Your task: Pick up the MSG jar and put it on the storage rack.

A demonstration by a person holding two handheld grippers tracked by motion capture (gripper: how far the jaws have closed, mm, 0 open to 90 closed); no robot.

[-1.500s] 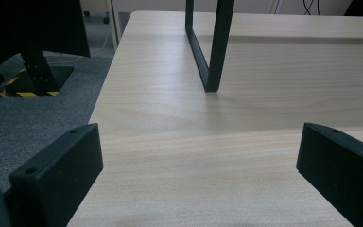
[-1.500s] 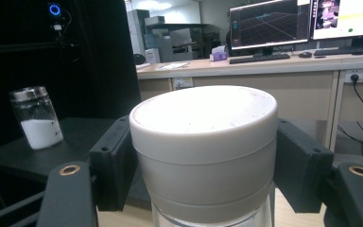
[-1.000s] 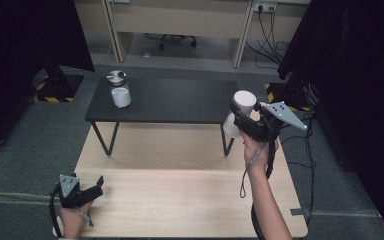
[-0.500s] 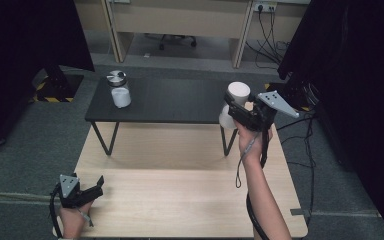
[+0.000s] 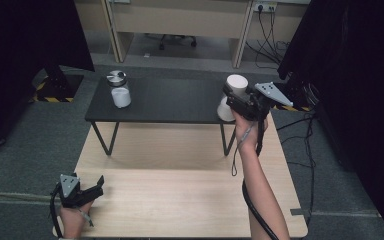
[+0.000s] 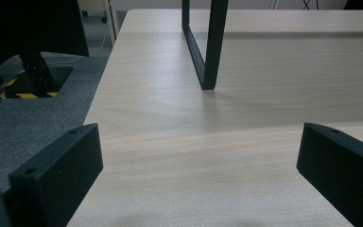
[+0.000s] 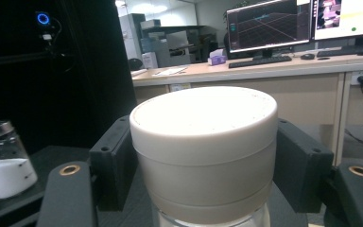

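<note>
Black low table (image 5: pixel 170 100) carries a metal-lidded jar (image 5: pixel 119 89) at its left end; at its right end the right gripper (image 5: pixel 235 102) clamps a white-lidded jar (image 5: pixel 232 95), while the left gripper (image 5: pixel 87 192), well nearer the person, gapes empty.

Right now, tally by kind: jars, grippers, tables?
Jars: 2 – white-lidded jar in the right gripper, metal-lidded jar on the black table
Grippers: 2 – right gripper, left gripper
Tables: 2 – black table, wooden table
Total: 6
</note>
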